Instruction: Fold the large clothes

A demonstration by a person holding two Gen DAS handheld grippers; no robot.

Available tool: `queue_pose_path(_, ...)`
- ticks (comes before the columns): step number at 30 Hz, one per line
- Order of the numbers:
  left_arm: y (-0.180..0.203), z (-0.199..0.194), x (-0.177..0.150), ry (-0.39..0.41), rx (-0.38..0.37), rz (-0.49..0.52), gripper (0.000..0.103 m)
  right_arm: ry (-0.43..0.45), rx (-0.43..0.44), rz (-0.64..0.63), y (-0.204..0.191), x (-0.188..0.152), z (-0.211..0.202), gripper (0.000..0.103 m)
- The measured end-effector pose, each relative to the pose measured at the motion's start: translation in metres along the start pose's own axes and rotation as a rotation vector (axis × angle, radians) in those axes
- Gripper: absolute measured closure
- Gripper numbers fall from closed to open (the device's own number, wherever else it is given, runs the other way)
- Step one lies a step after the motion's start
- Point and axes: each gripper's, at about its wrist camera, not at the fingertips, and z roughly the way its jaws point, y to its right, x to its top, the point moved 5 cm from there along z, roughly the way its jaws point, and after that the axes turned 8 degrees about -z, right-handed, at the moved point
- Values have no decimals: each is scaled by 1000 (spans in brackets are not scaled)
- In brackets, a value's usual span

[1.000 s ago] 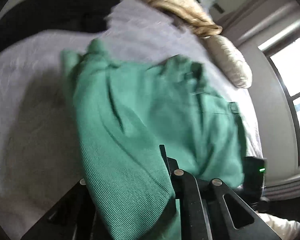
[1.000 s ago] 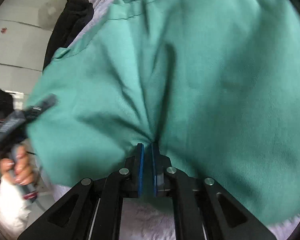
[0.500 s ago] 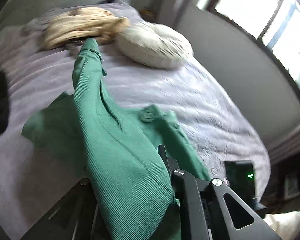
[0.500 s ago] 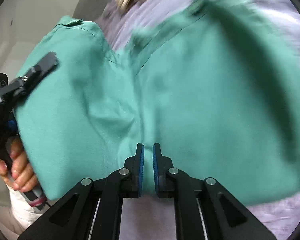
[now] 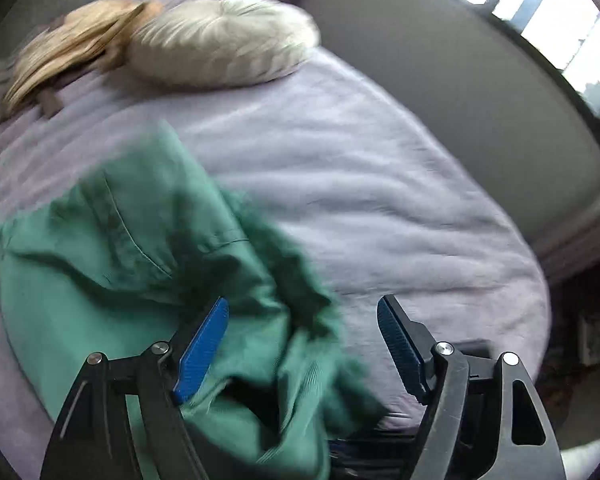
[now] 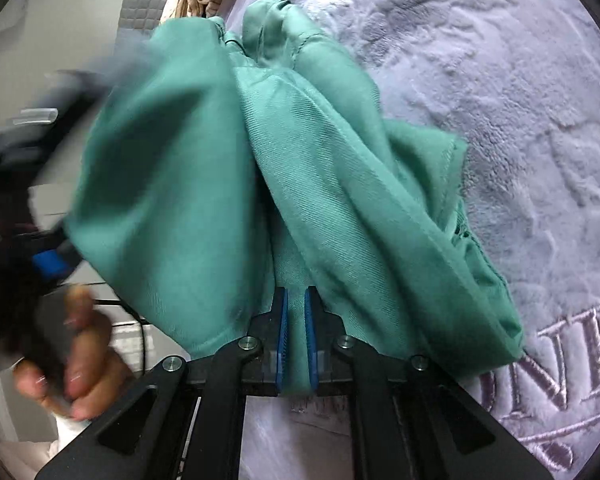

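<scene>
Two grippers we record: the left gripper (image 5: 302, 344) gapes wide, gripping nothing, and the right gripper (image 6: 295, 322) is clamped on the crumpled green cotton garment (image 6: 300, 168). We find that garment heaped on the pale lilac plush blanket (image 5: 360, 168). Beyond lies a white round ribbed cushion (image 5: 224, 40) beside bunched beige cloth (image 5: 72, 44).

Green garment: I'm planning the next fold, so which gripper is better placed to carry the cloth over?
Right. The right gripper is shut on the green garment, fabric pinched between its pads. The left gripper is open, holding nothing, with the cloth lying loose under it on the lilac blanket.
</scene>
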Motion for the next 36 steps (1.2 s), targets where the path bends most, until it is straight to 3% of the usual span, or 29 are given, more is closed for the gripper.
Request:
queue_pose_path(2,-4,-22,-2,66,18,-1,25,4,2,11,5,15,-8,93)
queue_pose_path(5,-35,-50,-8,130,87,-87,25,31,1,17,11,15,-24,87)
queue_pose_path(7,-70,-66,-22,146,161,-181,25,43,-2,9,14,7,-37,65)
queue_pose_path(13,-178,-97,-87,77,359,-497,25,-39,77,-81,-11,-24,-54,44)
queue_pose_path(16,-199,-102,-116,56,383,-591,25,-88,110,-120,-25,-33,-39,34)
queue_pose_path(18,-199,-102,-129,44,391,-609,25,-101,119,-105,-28,-31,-20,34)
queue_pose_path(20,-194,-101,-136,36,385,-606,25,-101,152,-88,-33,-23,-6,38)
queue_pose_path(21,-190,-102,-137,38,375,-597,25,-105,145,-89,-35,-22,-7,63)
queue_pose_path(22,-186,-103,-134,42,368,-587,25,-111,122,-96,-38,-20,-3,95)
queue_pose_path(26,-172,-107,-123,68,333,-531,25,-97,135,-157,-49,-37,-4,95)
queue_pose_path(28,-165,-91,-129,10,309,-494,25,-125,124,-131,-40,-48,2,95)
queue_pose_path(30,-160,-72,-140,-32,353,-449,25,-174,51,-82,-18,-65,9,94)
queue_pose_path(31,-159,-69,-144,-28,360,-442,25,-194,43,-59,-13,-68,8,88)
queue_pose_path(33,-157,-71,-146,9,348,-457,24,-197,13,-85,-16,-59,-14,86)
queue_pose_path(34,-159,-71,-148,12,349,-471,14,-184,-14,-118,-21,-55,-24,81)
queue_pose_path(35,-162,-71,-150,8,356,-488,11,-154,-63,-177,-24,-49,-41,76)
queue_pose_path(36,-164,-71,-152,9,345,-507,11,-112,-122,-233,-30,-42,-60,46)
